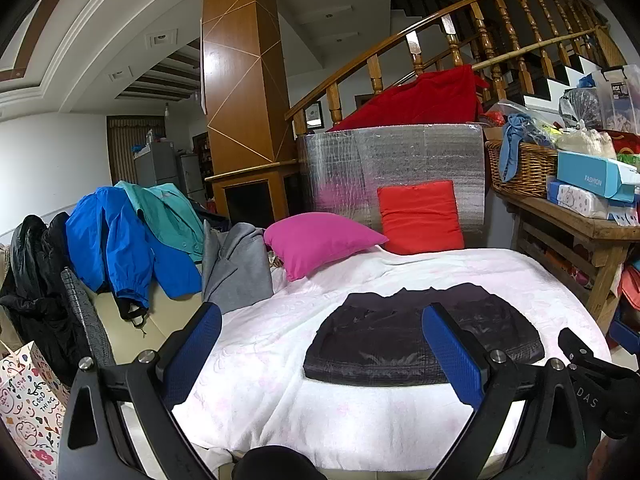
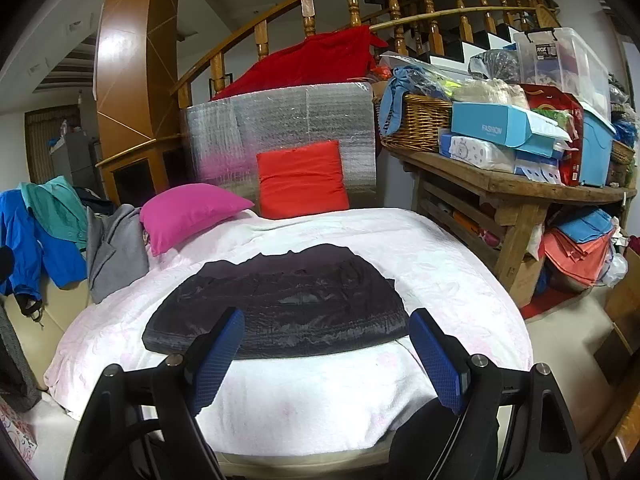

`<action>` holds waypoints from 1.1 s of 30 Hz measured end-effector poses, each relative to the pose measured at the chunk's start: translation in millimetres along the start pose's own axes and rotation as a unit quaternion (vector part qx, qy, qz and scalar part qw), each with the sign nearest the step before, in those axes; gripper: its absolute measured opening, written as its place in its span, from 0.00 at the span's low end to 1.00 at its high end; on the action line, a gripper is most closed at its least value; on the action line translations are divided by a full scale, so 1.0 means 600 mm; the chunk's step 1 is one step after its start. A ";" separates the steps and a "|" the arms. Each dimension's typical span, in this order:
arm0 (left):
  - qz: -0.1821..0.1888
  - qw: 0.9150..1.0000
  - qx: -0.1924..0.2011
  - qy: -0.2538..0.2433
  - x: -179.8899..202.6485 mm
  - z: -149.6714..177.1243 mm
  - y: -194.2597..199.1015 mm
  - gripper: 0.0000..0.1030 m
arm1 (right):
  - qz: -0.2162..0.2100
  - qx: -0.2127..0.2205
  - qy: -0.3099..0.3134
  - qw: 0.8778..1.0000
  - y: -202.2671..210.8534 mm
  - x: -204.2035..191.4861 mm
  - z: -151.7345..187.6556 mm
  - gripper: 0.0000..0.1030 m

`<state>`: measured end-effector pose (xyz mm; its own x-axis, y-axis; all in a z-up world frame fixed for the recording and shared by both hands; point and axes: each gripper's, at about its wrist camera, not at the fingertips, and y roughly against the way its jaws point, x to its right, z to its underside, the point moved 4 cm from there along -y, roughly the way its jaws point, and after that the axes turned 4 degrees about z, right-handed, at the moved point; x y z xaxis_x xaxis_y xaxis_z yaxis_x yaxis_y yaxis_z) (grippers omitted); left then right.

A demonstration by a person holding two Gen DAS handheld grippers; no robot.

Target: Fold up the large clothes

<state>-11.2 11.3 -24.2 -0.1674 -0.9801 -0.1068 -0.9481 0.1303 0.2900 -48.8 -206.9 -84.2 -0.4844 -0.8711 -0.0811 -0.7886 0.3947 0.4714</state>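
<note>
Because the dark jacket lies flat in a compact folded slab on the white blanket, near its front edge, the fold looks close to done, and the main risk from here is undoing it. Its shiny fabric would probably slide on itself, so a pinch that catches only the top layer could drag that layer off the stack, and a lift by 1 corner could let the slab fall open. Both tools are released: the left gripper and the right gripper stand with fingers wide apart, holding nothing, short of the jacket's near hem. The blanket drops away just below that hem, so a tug toward the person might pull the bundle over the edge. Open room lies behind and to the right of the jacket; the pink pillow and red cushion close off the far end.
</note>
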 end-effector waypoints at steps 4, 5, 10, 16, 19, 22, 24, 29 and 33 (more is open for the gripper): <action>0.001 1.000 0.000 0.000 -0.001 0.000 0.001 0.97 | 0.002 0.003 -0.002 1.000 0.003 0.002 0.000 0.84; 0.001 1.000 0.001 0.001 -0.001 0.000 0.002 0.97 | 0.002 0.004 -0.002 1.000 0.006 0.003 -0.001 0.84; 0.002 1.000 0.003 0.002 -0.001 0.000 0.004 0.97 | 0.002 0.003 -0.001 1.000 0.007 0.004 -0.001 0.84; 0.003 1.000 0.007 0.004 -0.002 0.000 0.010 0.97 | 0.004 0.007 -0.001 1.000 0.011 0.005 -0.002 0.84; 0.004 1.000 0.009 0.005 -0.003 0.000 0.013 0.97 | 0.005 0.007 0.001 1.000 0.011 0.004 -0.002 0.84; 0.005 1.000 0.010 0.007 -0.005 0.000 0.014 0.97 | 0.005 0.006 0.003 1.000 0.012 0.002 -0.001 0.84; 0.005 1.000 0.010 0.008 -0.007 0.000 0.014 0.97 | 0.006 0.007 0.005 1.000 0.012 0.000 -0.003 0.84; 0.004 1.000 0.010 0.011 -0.011 0.001 0.014 0.97 | 0.006 0.006 0.008 1.000 0.011 -0.004 -0.003 0.84; 0.001 1.000 0.008 0.011 -0.012 0.000 0.011 0.97 | 0.005 0.005 0.012 1.000 0.005 -0.011 -0.006 0.84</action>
<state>-16.0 19.2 -21.6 -0.1633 -0.9829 -0.0850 -0.9523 0.1345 0.2741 -46.7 -200.9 -79.2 -0.4829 -0.8739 -0.0560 -0.7879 0.4057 0.4633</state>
